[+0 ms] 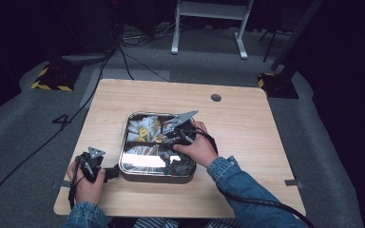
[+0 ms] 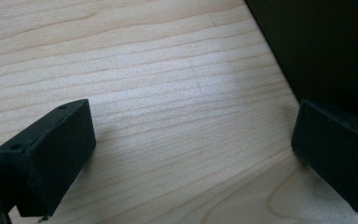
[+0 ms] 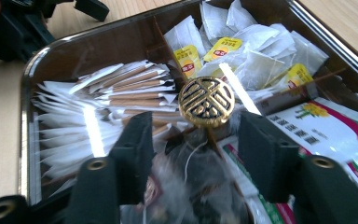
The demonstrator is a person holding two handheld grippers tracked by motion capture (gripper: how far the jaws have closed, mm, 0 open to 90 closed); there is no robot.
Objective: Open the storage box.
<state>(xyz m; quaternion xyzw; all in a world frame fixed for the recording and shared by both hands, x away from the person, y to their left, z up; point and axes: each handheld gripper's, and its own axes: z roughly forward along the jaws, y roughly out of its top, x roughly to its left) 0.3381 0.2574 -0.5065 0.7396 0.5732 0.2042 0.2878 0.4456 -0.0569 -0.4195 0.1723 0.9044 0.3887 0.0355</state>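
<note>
A square metal tray [image 1: 122, 145] with dividers sits mid-table. My right gripper [image 1: 170, 137] reaches down into it from the right. In the right gripper view my gripper [image 3: 196, 140] stands partly open astride a translucent mesh tea bag [image 3: 191, 179]; I cannot see the pads pressing on it. A round gold knob [image 3: 207, 102] stands just beyond the jaws where the dividers cross. My left gripper [image 1: 110, 172] lies on the table against the tray's left wall. Seen in its own view, the left gripper [image 2: 191, 140] is open over bare wood.
The tray holds white tea bags with yellow tags [image 3: 242, 51], paper sachets with brown sticks [image 3: 121, 93] and printed green-and-red packets [image 3: 326, 126]. The tray's dark wall [image 2: 326, 46] rises right of the left jaws. A cable port [image 1: 216, 98] is at the table's far side.
</note>
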